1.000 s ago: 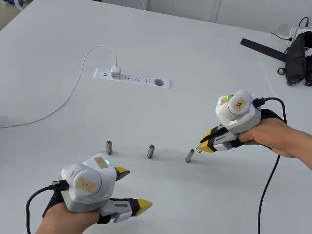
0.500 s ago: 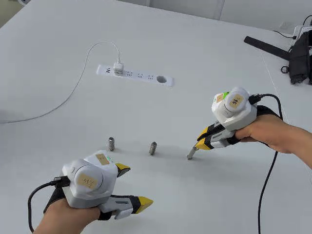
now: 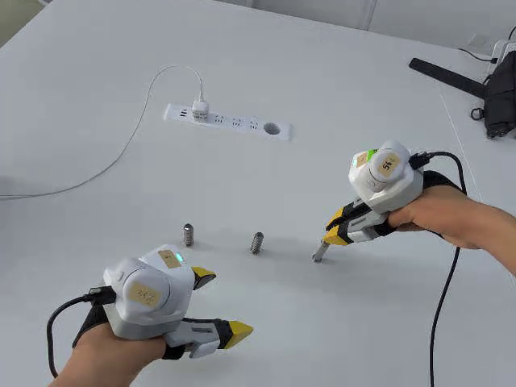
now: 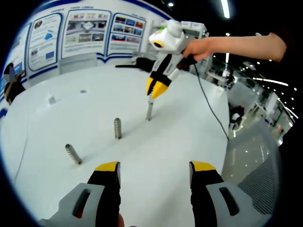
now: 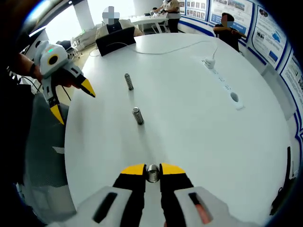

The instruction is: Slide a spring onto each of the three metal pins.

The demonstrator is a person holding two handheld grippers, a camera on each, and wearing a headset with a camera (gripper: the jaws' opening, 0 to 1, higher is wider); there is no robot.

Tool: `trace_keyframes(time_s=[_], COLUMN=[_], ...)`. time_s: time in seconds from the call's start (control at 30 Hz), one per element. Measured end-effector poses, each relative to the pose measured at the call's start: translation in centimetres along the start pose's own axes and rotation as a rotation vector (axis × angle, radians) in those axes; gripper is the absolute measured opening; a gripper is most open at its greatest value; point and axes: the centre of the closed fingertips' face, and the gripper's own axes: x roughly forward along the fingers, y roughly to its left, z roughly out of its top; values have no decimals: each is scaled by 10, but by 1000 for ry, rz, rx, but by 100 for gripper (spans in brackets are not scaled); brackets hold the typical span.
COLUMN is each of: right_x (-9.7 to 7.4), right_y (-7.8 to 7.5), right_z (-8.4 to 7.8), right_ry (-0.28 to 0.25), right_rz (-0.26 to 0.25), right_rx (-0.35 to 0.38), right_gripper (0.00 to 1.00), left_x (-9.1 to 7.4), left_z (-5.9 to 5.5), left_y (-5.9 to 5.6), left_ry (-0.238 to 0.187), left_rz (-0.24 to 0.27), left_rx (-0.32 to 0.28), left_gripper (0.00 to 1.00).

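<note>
Spring (image 5: 152,173): its coil end is gripped between the jaws of the right gripper (image 3: 332,235), which are closed tight on it with no gap at either side. It sits at the top of the right pin (image 3: 320,253). That pin leans, upper end toward the gripper, lower end on the table (image 3: 322,81). How far down the pin the spring has gone cannot be told. Middle pin (image 3: 256,243): upright, its own spring on it, standing free just left of the right pin. Left pin (image 3: 188,235): upright, likewise sprung, nothing touching it. The three stand in a row running left to right across the near half of the table, roughly evenly spaced. Left gripper (image 3: 221,303): held low at the near left, nearer than the row, jaws spread wide with nothing between them. In its own view the yellow tips frame bare table, with the row beyond. The right gripper comes in from the right, held in a hand (image 3: 439,216), and its black lead (image 3: 442,306) trails toward the near edge. Beyond the row a white power strip (image 3: 230,123) lies flat. A white plug (image 3: 199,110) is seated near its left end, and a cable (image 3: 121,153) curves away to the left. Far right corner: black gear (image 3: 500,85), well apart from the work.
</note>
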Motion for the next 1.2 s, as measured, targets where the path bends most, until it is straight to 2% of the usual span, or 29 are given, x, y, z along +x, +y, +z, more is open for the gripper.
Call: trace_keyframes(time_s=[0.5,1.2], right_x=[0,18], right_y=[-2,-2], right_z=[-5,-13], right_ry=[10,38], right_rz=[-5,4], right_rx=[1,-11], right_gripper=[12,13], left_x=[1,0], left_z=[-1,-4], left_y=[-3,-2], left_ry=[3,7], left_rz=[-11,-7], left_rx=[-1,-5], left_gripper=[59,59])
